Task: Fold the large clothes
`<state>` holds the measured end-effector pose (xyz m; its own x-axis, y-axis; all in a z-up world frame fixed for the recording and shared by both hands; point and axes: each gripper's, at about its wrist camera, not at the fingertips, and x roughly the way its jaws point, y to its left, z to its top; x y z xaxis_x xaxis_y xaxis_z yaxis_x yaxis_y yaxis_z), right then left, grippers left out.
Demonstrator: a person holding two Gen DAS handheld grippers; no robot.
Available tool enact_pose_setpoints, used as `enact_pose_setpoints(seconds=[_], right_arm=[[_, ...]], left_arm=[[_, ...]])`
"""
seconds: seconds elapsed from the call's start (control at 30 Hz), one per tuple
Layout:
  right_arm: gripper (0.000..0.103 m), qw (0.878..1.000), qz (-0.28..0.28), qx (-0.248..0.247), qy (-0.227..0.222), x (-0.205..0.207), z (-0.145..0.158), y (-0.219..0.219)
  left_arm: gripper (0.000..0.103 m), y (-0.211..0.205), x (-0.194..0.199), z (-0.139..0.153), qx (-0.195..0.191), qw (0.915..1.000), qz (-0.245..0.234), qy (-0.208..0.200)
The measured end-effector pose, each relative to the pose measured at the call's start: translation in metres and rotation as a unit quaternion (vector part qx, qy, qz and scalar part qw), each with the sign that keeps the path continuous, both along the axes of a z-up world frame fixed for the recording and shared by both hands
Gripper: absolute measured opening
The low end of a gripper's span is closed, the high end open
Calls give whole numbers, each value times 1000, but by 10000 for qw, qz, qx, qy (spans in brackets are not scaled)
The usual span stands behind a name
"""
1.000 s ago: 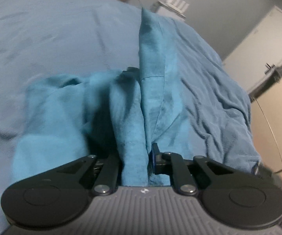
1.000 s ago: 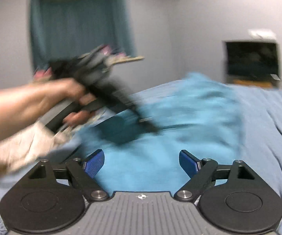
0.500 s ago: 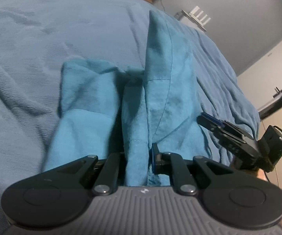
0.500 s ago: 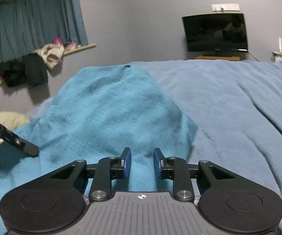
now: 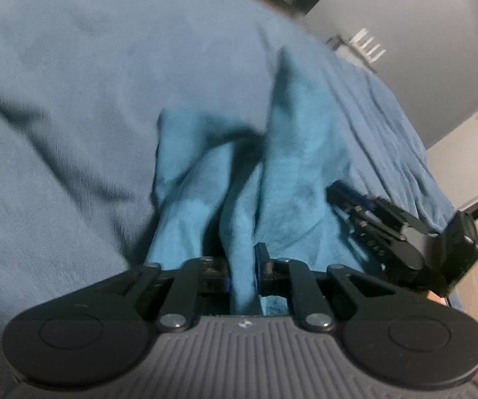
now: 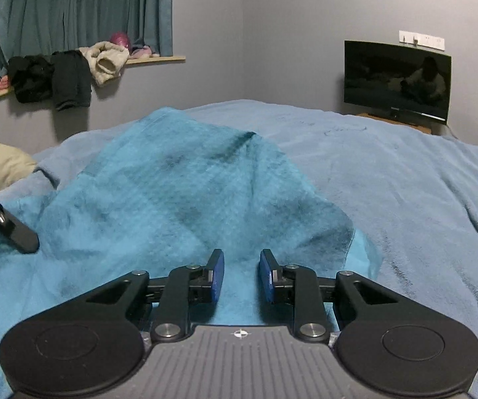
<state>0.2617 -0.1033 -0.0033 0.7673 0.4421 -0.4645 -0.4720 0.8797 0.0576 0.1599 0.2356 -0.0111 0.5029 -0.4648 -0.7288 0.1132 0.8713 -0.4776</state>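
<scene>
Here, left gripper (image 5: 242, 276) fingers pinching teal garment (image 5: 292, 179), blurred, right gripper (image 6: 240, 274) fingers narrowly apart, grasp unclear

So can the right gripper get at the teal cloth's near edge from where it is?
Probably yes. The right gripper sits just above the teal cloth, jaws slightly apart, nothing between them and the fabric. The left gripper, off to its side, already pinches a fold.

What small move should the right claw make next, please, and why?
Probably ease the right claw forward onto the teal cloth and close on it. Its jaws have just been closing, yet a gap shows with no fold between them, while the left claw pinches the bunched cloth on the bed.
</scene>
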Motion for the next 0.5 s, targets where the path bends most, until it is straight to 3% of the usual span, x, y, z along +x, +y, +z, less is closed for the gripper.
enact_pose_setpoints(seconds=[0.1,0.17,0.27,0.37,0.5], right_arm=[[28,9999,33,103,16,2,-3,-3],[28,10000,51,48,-14,2,-4,0],[28,9999,110,-82,-92,4,-2,13],[27,9997,161,-58,-152,2,0,11],[29,9985,88,528,-108,-3,7,-8]], left_arm=[[10,-15,-11,37,451,9963,-101,-730],[14,-34,-17,64,881,9865,-153,-1371],[15,-66,-16,97,1129,9713,-311,-2069],[26,-104,-1,102,1138,9682,-760,-2097],[26,-145,30,71,1623,9648,-858,-1882]])
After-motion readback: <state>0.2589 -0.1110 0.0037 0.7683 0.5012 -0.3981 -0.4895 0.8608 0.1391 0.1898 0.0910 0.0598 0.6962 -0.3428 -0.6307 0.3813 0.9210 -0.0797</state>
